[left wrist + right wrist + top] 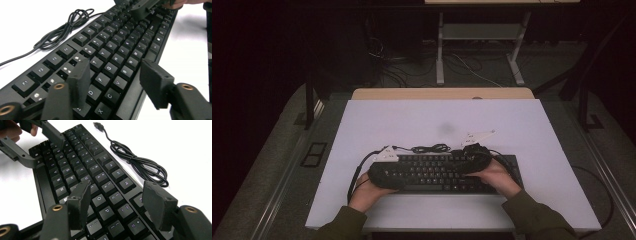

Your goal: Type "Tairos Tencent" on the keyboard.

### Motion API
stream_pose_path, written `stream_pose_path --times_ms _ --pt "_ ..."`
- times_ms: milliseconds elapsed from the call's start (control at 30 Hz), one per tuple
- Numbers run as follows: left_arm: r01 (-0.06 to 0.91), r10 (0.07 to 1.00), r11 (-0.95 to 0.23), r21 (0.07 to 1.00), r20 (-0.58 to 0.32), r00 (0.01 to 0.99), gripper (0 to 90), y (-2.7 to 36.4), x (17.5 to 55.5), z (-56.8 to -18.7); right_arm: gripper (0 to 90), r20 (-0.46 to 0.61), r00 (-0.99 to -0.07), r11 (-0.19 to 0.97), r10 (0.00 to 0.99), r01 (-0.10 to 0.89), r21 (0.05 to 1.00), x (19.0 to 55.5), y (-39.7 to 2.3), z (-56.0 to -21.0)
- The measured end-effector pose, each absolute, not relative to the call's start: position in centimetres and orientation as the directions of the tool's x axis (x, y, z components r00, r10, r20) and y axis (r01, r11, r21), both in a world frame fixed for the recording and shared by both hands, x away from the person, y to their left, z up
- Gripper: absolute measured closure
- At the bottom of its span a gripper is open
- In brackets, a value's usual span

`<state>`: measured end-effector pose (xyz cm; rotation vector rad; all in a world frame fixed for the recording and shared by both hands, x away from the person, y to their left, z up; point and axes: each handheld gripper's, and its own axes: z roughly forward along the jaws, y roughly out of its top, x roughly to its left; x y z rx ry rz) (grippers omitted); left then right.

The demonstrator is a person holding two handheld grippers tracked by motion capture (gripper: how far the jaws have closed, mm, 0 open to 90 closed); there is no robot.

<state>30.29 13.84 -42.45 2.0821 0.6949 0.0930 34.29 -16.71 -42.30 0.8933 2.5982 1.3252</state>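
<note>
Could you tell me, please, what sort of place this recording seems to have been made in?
Probably a lab or office workroom set up for recording. A white table holds a black keyboard with its bundled cable, and behind it stands a height-adjustable desk frame with loose cables trailing over a carpeted floor.

Keyboard [439, 172] on the table [522, 130], near its front edge.
Coiled cable [431, 148] just behind it, at mid-length. Left gripper [382, 172] over the left end, right gripper [474, 160] over the right part; bare tabletop beyond, a desk frame [479, 35] farther back.
</note>
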Motion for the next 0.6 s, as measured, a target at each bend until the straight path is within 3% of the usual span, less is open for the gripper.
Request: stream_pose_path --times_ms 400,600 --pt "0.446 0.555 -0.395 0.803 -0.178 0.813 17.0 13.9 30.9 -42.5 46.3 0.199 -0.821 0.44 0.535 0.472 0.764 33.7 -17.4 -42.1" --pt "0.445 0.56 -0.383 0.81 -0.179 0.809 14.0 13.9 30.9 -42.5 54.6 0.215 -0.817 0.43 0.535 0.483 0.763 33.1 -18.3 -41.9"
